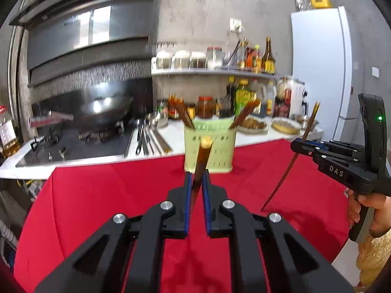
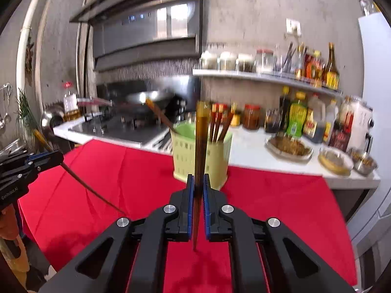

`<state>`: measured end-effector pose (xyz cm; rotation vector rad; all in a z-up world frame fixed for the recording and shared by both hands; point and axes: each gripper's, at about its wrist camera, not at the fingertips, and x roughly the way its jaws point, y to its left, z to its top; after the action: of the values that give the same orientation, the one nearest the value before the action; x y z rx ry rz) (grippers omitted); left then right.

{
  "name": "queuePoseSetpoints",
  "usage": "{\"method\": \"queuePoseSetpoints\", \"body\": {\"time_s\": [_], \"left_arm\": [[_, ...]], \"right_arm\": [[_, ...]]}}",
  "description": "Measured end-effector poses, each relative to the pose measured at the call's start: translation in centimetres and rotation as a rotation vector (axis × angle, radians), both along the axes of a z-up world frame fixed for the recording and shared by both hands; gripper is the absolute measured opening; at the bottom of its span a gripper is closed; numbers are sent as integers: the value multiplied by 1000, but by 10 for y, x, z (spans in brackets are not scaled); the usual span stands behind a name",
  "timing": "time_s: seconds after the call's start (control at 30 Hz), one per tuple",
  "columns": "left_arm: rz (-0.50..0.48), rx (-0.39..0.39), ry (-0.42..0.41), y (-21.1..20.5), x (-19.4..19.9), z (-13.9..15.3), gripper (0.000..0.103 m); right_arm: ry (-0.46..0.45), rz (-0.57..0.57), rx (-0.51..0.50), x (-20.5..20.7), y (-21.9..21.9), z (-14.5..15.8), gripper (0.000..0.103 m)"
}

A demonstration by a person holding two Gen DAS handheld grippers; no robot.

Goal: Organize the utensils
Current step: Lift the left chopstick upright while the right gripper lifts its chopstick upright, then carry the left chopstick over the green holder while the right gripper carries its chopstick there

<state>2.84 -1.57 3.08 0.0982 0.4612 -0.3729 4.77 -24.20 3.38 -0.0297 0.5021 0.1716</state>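
Observation:
A pale green slotted holder [image 1: 212,146] [image 2: 200,153] stands on the red cloth with several brown chopsticks [image 1: 184,113] [image 2: 220,122] leaning in it. My left gripper [image 1: 196,178] is shut on one brown chopstick [image 1: 202,156], thick end up, just short of the holder. That gripper [image 2: 58,157] also shows at the left of the right wrist view with its chopstick [image 2: 85,185] slanting down. My right gripper [image 2: 198,183] is shut on another chopstick [image 2: 200,141], held upright before the holder. From the left wrist view, the right gripper [image 1: 297,144] comes in from the right with its chopstick [image 1: 290,163].
The red cloth [image 1: 97,190] covers the table. Behind it a white counter [image 2: 256,156] carries dishes of food [image 2: 288,146], jars and sauce bottles [image 2: 297,119]. A wok [image 1: 102,109] sits on the stove at the left, metal utensils [image 1: 146,139] beside it. A fridge [image 1: 322,73] stands at the right.

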Motion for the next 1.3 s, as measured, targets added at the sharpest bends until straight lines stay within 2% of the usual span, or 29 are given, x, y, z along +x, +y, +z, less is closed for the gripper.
{"method": "queuePoseSetpoints", "body": {"time_s": [0.23, 0.37, 0.53, 0.77, 0.97, 1.17, 1.3], "left_arm": [[15, 29, 103, -6, 22, -37, 7], [24, 36, 167, -9, 36, -60, 7], [20, -7, 177, -5, 36, -58, 7], [-17, -18, 128, -7, 31, -28, 7], [-58, -11, 72, -17, 44, 22, 7], [-62, -3, 97, -35, 96, 82, 7], [-54, 39, 151, -57, 137, 91, 7]], "right_arm": [[67, -6, 3, 12, 4, -35, 7], [72, -11, -2, 13, 6, -41, 6], [73, -7, -9, 13, 6, -43, 6], [33, -23, -1, 20, -8, -24, 6], [-56, -57, -16, 45, -29, 24, 6], [-169, -87, -8, 85, -52, 75, 6], [-203, -49, 23, 113, -55, 91, 6]]}}
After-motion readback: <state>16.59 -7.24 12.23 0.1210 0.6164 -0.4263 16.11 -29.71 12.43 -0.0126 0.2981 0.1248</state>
